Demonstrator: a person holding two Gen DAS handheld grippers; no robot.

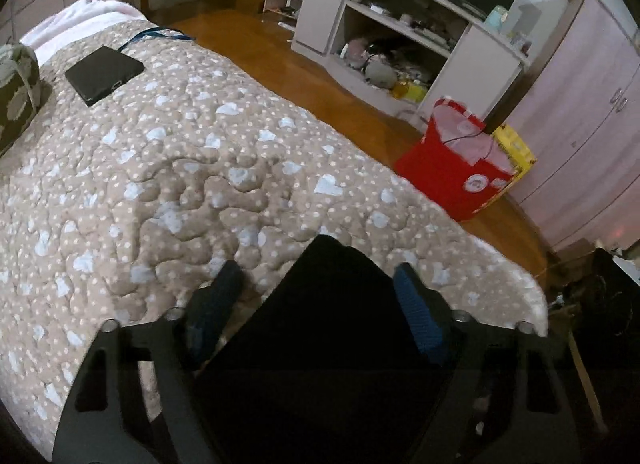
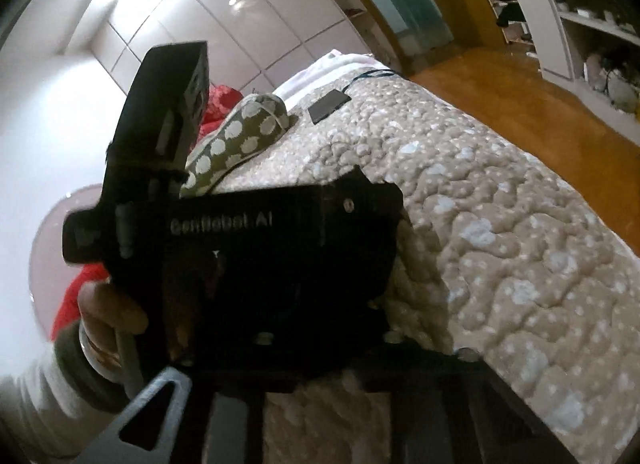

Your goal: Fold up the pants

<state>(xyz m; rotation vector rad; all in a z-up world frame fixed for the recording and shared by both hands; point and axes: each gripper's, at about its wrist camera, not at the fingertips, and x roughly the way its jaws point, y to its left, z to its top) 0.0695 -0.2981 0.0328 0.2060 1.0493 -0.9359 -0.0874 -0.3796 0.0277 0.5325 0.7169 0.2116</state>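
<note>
My left gripper (image 1: pixel 320 284) has jaws spread around black fabric pants (image 1: pixel 332 304), low centre, above the beige heart-patterned quilt (image 1: pixel 180 168); right jaws: cannot tell.

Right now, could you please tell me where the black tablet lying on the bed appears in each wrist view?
Left wrist view: the tablet lies upper left, flat on the quilt, right of the spotted pillow.
Right wrist view: the tablet is small, above centre, just right of the spotted pillow, beyond the left gripper's body.
Shared landmark: the blue lanyard at the tablet's far side.
</note>
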